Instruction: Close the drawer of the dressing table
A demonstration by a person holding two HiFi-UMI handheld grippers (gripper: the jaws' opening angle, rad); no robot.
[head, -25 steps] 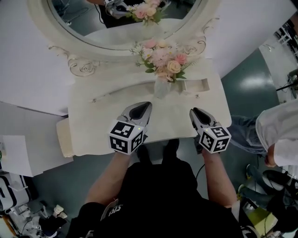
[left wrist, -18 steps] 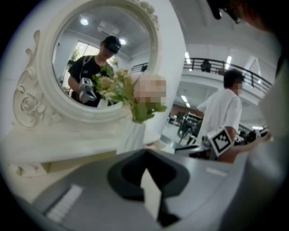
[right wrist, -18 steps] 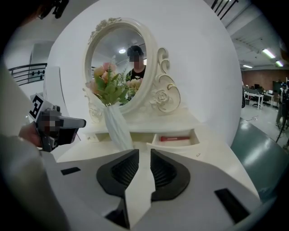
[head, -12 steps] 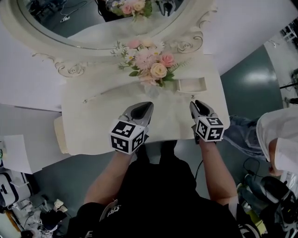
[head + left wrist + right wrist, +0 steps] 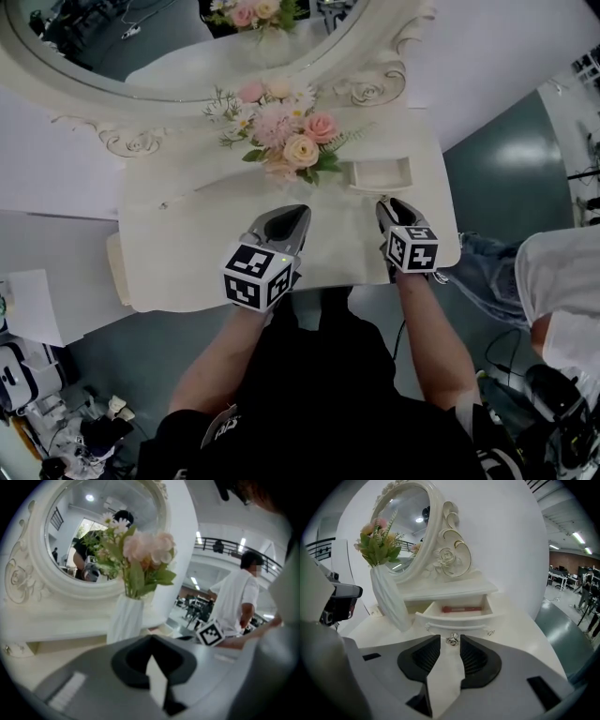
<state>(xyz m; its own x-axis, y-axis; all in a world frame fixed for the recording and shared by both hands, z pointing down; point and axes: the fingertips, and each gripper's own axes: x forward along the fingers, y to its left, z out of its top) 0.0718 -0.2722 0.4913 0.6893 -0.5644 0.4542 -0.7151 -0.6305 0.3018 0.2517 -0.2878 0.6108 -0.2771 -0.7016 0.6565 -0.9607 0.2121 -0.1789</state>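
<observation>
Now drawer (image 5: 457, 617) stands pulled out at table (image 5: 187, 246) right, red item (image 5: 461, 608) inside. Right gripper (image 5: 450, 638) jaws have just been opening, now wide, knob (image 5: 452, 640) in gap, unpinched. Left gripper (image 5: 151, 638) jaws together, empty. Step: approach to drawer front. Next: square contact, straight push inward.

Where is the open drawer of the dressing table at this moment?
In the head view the drawer stands pulled out over the tabletop at right, beside the flowers and ahead of the right hand-held gripper.
</observation>
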